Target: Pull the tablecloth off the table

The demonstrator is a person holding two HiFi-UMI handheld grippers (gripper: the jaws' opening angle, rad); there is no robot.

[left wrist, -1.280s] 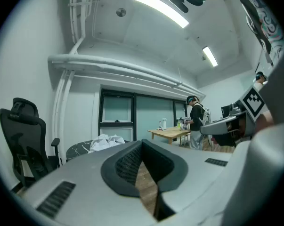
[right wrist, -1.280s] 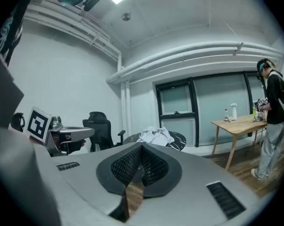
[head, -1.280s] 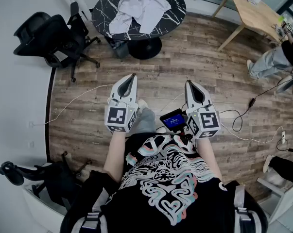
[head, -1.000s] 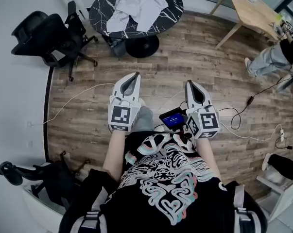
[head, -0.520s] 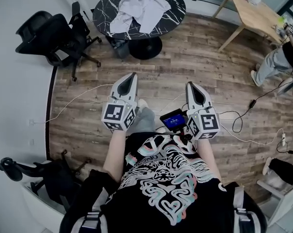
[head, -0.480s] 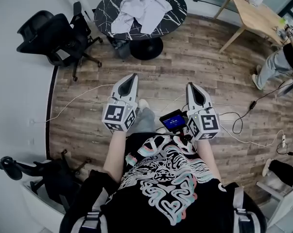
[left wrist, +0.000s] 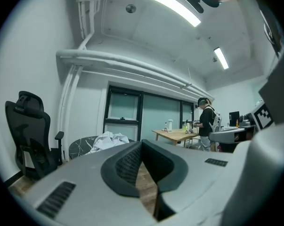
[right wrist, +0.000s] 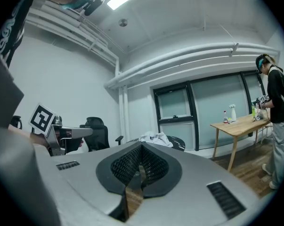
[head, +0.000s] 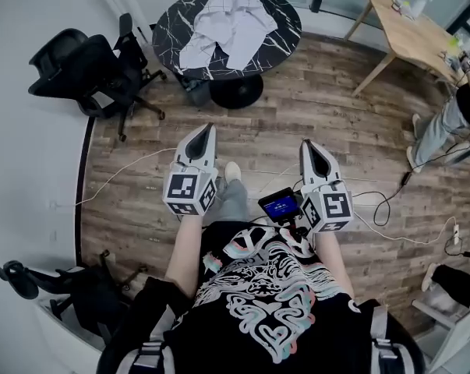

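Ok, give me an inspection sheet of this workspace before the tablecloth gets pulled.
Surface: round black marble table, bare around the cloth.
Job's things: white tablecloth lies crumpled on the table.
Clutter: nothing seen on that table.
Grippers: left gripper and right gripper both shut, empty, short of the table.
Cables: white cable and black cable trail on the floor.
Surroundings: black office chair, wooden table, another person.
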